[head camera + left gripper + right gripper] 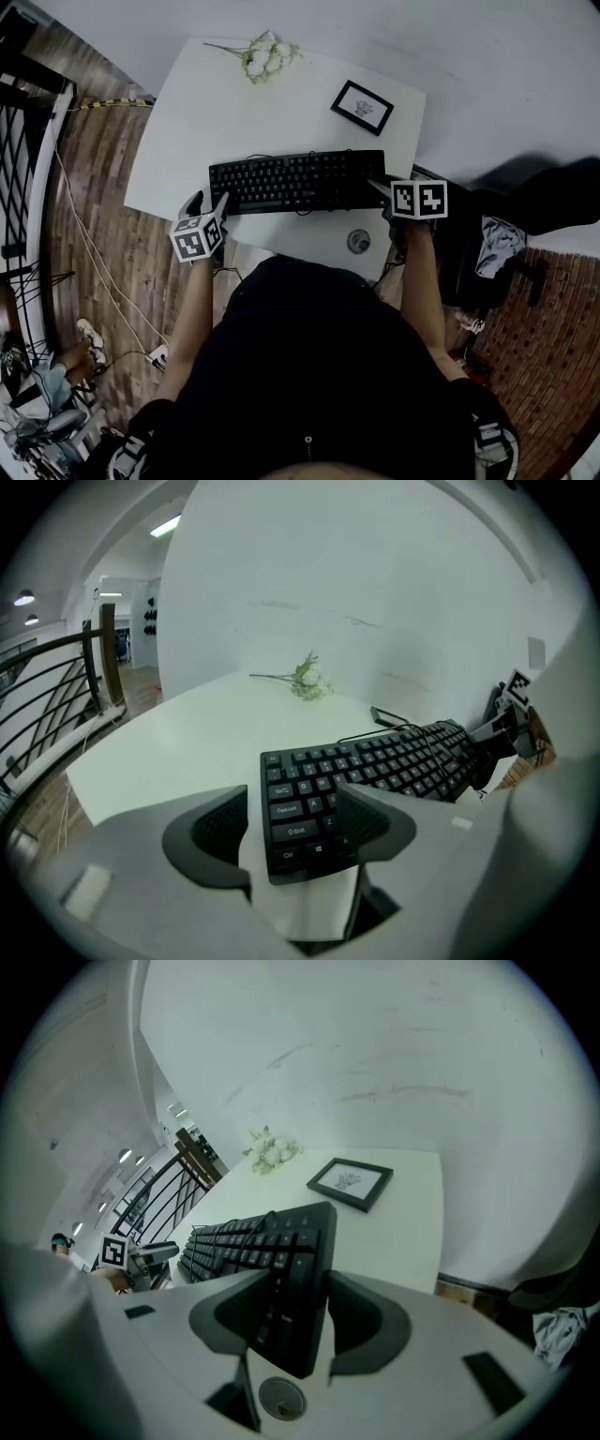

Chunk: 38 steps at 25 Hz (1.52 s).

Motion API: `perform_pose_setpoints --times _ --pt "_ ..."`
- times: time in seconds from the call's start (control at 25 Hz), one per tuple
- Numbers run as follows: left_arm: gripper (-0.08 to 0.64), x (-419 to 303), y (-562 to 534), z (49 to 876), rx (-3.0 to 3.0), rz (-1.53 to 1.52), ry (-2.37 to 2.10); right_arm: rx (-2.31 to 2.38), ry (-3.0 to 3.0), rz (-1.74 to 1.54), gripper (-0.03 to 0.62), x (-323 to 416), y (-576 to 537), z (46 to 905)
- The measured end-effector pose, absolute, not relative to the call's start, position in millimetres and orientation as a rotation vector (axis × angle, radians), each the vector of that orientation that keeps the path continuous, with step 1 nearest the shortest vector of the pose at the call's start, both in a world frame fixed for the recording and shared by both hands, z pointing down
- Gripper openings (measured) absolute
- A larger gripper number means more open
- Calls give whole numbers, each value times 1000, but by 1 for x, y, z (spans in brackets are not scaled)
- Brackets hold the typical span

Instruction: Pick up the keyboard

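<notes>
A black keyboard (295, 181) lies across the near part of the white table (206, 112). My left gripper (211, 202) is at its left end. In the left gripper view the keyboard (375, 761) has its left corner between the jaws of this gripper (293, 796); the left pad stands off it, so the gripper is open. My right gripper (380, 187) is at the right end. In the right gripper view the keyboard's end (272, 1251) fills the gap of that gripper (298, 1283), and both pads sit against it.
A bunch of white flowers (267, 54) and a small framed picture (362, 107) lie at the table's far side. A round cable grommet (358, 241) sits near the front edge. A black railing (23, 141) runs at the left; a dark seat with clothes (497, 244) stands at the right.
</notes>
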<state>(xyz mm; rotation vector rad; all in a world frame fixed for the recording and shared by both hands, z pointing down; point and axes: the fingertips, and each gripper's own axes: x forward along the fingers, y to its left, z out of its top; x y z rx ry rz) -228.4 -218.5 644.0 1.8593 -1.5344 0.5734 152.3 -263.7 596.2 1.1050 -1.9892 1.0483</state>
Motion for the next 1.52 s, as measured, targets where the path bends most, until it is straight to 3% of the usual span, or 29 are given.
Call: perform_pose_setpoints --times 0.2,0.68,1.52 --pt "311 -230 -223 659 1787 561 -1387 1112 -1997 1032 199 150 -265 592" --pt "314 -229 -224 677 1663 505 -1242 1113 -1992 1011 198 146 -268 590" --pt "275 -220 -233 649 1649 520 -1288 1165 -2078 1004 196 156 -275 583"
